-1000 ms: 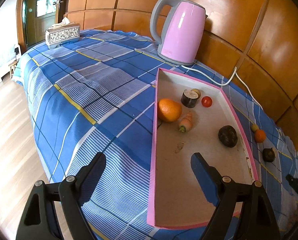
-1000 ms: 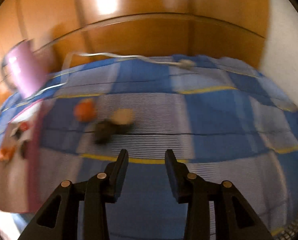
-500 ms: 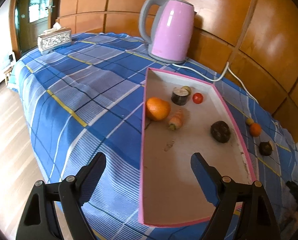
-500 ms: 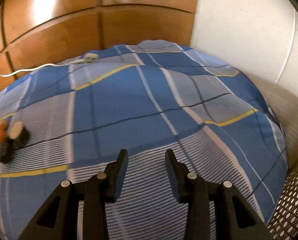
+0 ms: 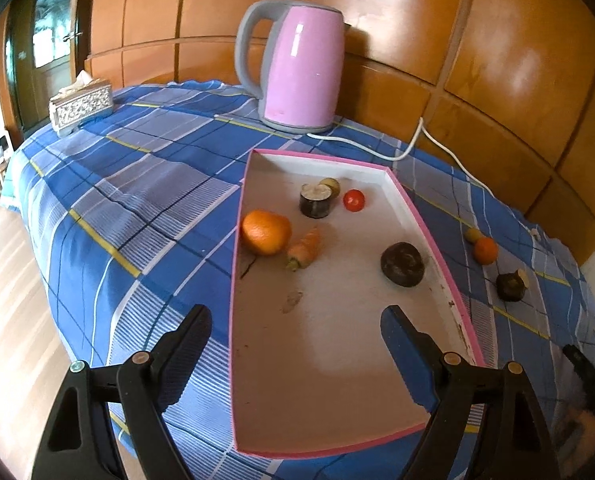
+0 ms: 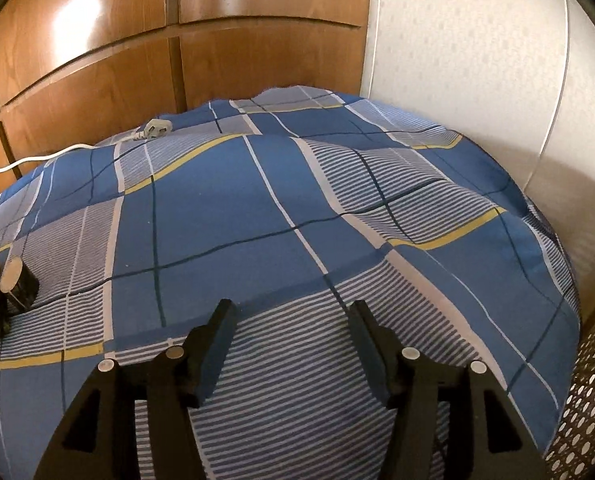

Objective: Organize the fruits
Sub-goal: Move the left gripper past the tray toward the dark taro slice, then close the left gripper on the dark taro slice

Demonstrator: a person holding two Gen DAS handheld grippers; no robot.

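No readable writing anywhere. Pink-rimmed tray (image 5: 393,438) holds five pieces: one orange (image 5: 266,232), one carrot bit (image 5: 304,250), one dark cut cylinder (image 5: 316,200) with a small pale piece behind it, one red tomato (image 5: 354,200), one dark round fruit (image 5: 402,264). Three loose fruits (image 5: 486,250) lie on the blue plaid cloth (image 5: 145,184) just right of the tray rim. Left gripper (image 5: 297,340) released, empty, over the tray's bare near half. Right gripper (image 6: 291,334) released, empty, over open cloth. Pink kettle (image 5: 303,66) behind the tray, one tissue box (image 5: 80,106) far left.

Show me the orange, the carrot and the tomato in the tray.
orange (image 5: 266,232), left wrist view, middle of its peel
carrot (image 5: 305,249), left wrist view, mid-body
tomato (image 5: 354,200), left wrist view, centre
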